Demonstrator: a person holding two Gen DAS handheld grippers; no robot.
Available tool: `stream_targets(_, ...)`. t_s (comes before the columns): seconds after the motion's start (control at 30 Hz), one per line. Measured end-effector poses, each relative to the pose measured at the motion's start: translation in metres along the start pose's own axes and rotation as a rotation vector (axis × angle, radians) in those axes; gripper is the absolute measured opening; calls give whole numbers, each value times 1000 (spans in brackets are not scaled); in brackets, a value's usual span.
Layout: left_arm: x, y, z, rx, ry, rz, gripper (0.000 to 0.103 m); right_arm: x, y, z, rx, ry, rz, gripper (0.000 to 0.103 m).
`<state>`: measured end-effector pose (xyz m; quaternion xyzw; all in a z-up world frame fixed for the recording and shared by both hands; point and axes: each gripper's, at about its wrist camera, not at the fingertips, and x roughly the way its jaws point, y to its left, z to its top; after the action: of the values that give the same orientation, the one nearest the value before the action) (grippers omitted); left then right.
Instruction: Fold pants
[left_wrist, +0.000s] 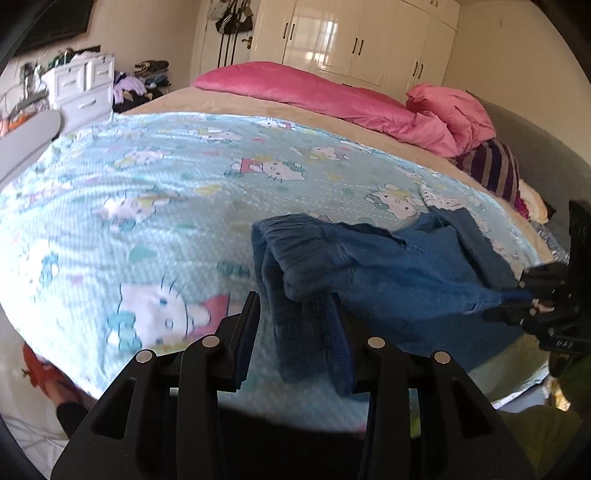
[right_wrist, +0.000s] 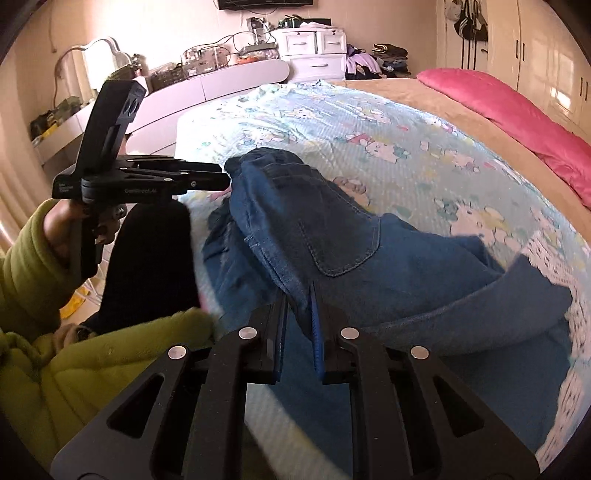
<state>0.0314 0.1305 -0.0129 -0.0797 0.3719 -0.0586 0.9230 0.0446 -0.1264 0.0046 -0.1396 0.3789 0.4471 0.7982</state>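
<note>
Both claws are pinching denim: the left gripper (left_wrist: 295, 314) closed on a bunched edge, the right gripper (right_wrist: 299, 317) narrowed on a thin fold; the pants (right_wrist: 332, 236) lie rumpled on the patterned bedspread (left_wrist: 147, 177); soft, floppy, moderately heavy, probably best gripped at waistband and hems.

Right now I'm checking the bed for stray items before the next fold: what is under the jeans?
Around the jeans only the blue cartoon-print blanket shows, so they lie on it. Whatever sits directly beneath the denim is covered and cannot be seen.
</note>
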Motion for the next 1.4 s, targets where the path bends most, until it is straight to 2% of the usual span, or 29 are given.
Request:
stream_targets(0.23, -14, 7, -2, -56, -22, -54, 37, 8, 16, -14, -11, 31, 24, 7)
stream_targets(0.27, -15, 8, -1, -67, -21, -69, 40, 11, 17, -16, -17, 38, 15, 7)
stream_targets(0.33, -11, 10, -1, -94, -5, -131, 63, 14, 18, -18, -14, 43, 14, 8)
stream_targets(0.4, 0, 13, 1, -128, 19, -151, 65, 18, 19, -20, -11, 46, 20, 9)
stream_targets(0.47, 11, 16, 2, -155, 49, -155, 65, 18, 20, -21, -21, 50, 15, 9)
stream_targets(0.5, 17, 17, 3, -174, 57, -170, 57, 18, 21, -22, -27, 50, 11, 9)
stream_targets(0.53, 21, 19, 3, -196, 63, -187, 34, 19, 21, -22, -29, 51, 9, 9)
stream_targets(0.63, 19, 18, 2, -220, 63, -208, 30, 15, 22, -22, -28, 39, 6, 9)
stream_targets(0.73, 0, 14, 0, -175, 39, -188, 30, 13, 23, -22, -29, 32, 9, 9)
stream_targets(0.87, 6, 16, -11, -148, 103, -139, 30, 25, 24, -27, -30, 72, 10, 11)
stream_targets(0.97, 15, 17, -15, -155, 130, -132, 32, 34, 25, -32, -19, 105, 15, 14)
stream_targets(1.07, 8, 16, -10, -150, 112, -121, 37, 36, 24, -36, -6, 111, 32, 18)
stream_targets(1.1, -1, 13, -6, -138, 94, -88, 38, 34, 25, -36, -11, 105, 41, 20)
stream_targets(1.2, -23, -7, 5, -69, 31, -33, 38, 30, 30, -35, -28, 89, 61, 26)
stream_targets(1.3, -30, -36, 16, 11, 0, -52, 39, 27, 32, -35, -33, 82, 78, 28)
stream_targets(1.4, -4, -58, 16, 67, 63, -65, 39, 13, 33, -35, -30, 51, 82, 28)
